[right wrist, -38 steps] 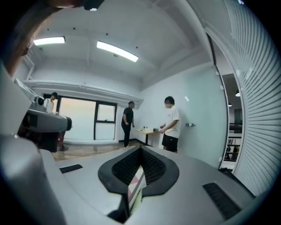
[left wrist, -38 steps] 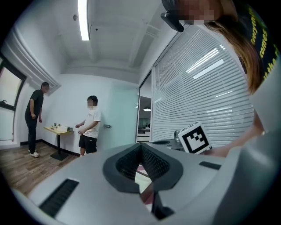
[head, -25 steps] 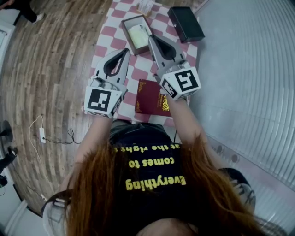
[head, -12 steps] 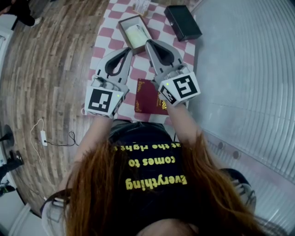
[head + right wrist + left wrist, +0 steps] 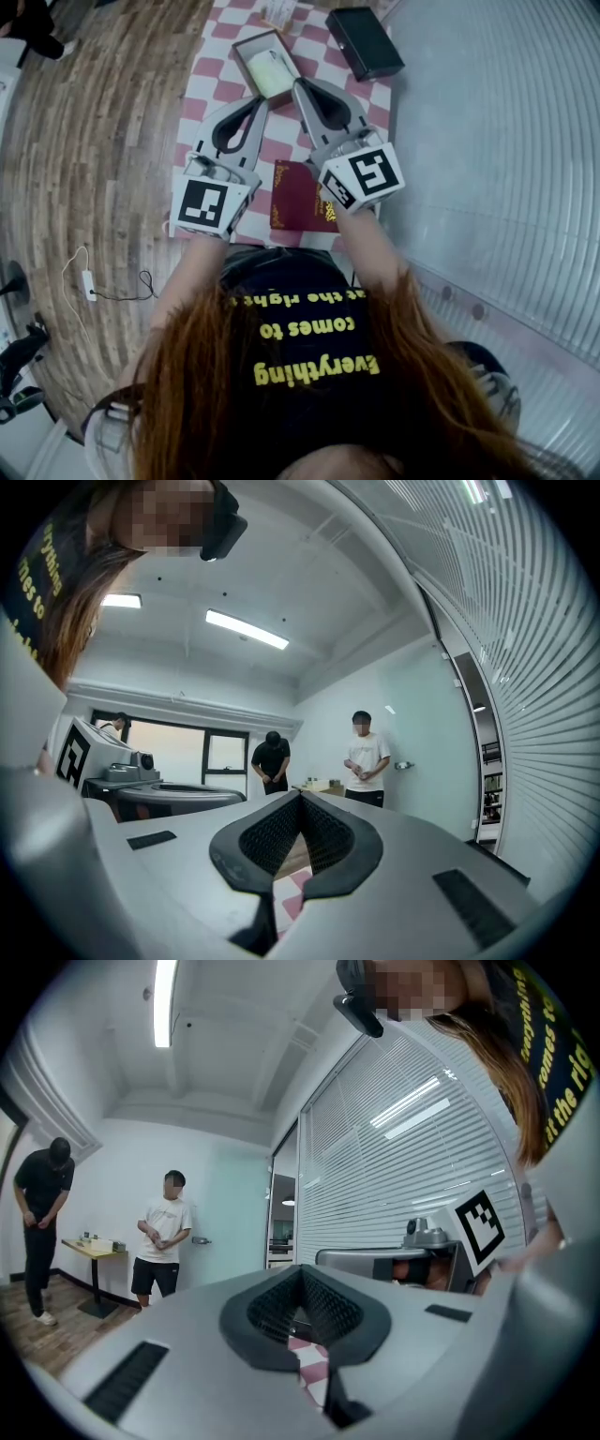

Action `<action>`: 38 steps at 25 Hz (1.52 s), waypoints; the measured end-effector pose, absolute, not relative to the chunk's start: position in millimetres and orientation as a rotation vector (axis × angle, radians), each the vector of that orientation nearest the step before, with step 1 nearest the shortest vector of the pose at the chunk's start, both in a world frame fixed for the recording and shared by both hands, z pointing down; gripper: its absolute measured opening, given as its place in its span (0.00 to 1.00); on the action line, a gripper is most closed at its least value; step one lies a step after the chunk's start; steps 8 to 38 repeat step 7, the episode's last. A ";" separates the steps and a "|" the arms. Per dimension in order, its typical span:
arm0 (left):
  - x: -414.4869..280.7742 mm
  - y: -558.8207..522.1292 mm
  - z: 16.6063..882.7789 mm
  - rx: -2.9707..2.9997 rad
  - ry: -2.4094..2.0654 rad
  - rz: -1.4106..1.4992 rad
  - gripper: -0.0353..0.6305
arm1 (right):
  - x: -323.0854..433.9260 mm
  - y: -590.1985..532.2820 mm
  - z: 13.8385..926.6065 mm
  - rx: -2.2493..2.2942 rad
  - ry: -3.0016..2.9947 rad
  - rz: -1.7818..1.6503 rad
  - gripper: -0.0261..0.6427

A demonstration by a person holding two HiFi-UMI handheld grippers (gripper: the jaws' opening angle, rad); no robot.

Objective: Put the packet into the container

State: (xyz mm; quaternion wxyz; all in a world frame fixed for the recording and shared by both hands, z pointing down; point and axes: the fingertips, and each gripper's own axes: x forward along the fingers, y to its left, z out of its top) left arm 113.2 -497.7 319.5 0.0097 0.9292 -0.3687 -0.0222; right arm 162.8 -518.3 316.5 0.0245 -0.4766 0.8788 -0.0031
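Note:
On the red-and-white checked table [image 5: 214, 75] stands an open brown box, the container [image 5: 253, 42], with a pale packet [image 5: 273, 72] lying inside it. A dark red booklet with gold print [image 5: 298, 195] lies at the near table edge, between my two hands. My left gripper [image 5: 260, 100] hovers over the cloth just in front of the box; its jaws meet at the tips with nothing between them [image 5: 302, 1267]. Beside the box's right near corner, my right gripper [image 5: 300, 82] is also shut and empty [image 5: 300, 794].
A black box [image 5: 366, 42] lies at the table's far right, and a paper slip [image 5: 279, 11] lies behind the container. White blinds [image 5: 506, 141] run along the right. A cable with a power strip [image 5: 89, 279] lies on the wooden floor. Two people [image 5: 161, 1237] stand across the room.
Both grippers keep their places over the table; only the head view has drifted a little, so the table sits slightly higher in the picture.

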 end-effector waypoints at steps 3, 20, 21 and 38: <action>114.1 -498.7 317.3 2.910 -1.150 -0.089 0.05 | 161.1 -518.0 316.2 -1.473 2.723 -0.012 0.06; 114.8 -499.9 315.9 2.913 -1.144 -0.093 0.05 | 160.0 -518.7 316.9 -1.470 2.725 -0.022 0.06; 114.8 -499.9 315.9 2.913 -1.144 -0.093 0.05 | 160.0 -518.7 316.9 -1.470 2.725 -0.022 0.06; 114.8 -499.9 315.9 2.913 -1.144 -0.093 0.05 | 160.0 -518.7 316.9 -1.470 2.725 -0.022 0.06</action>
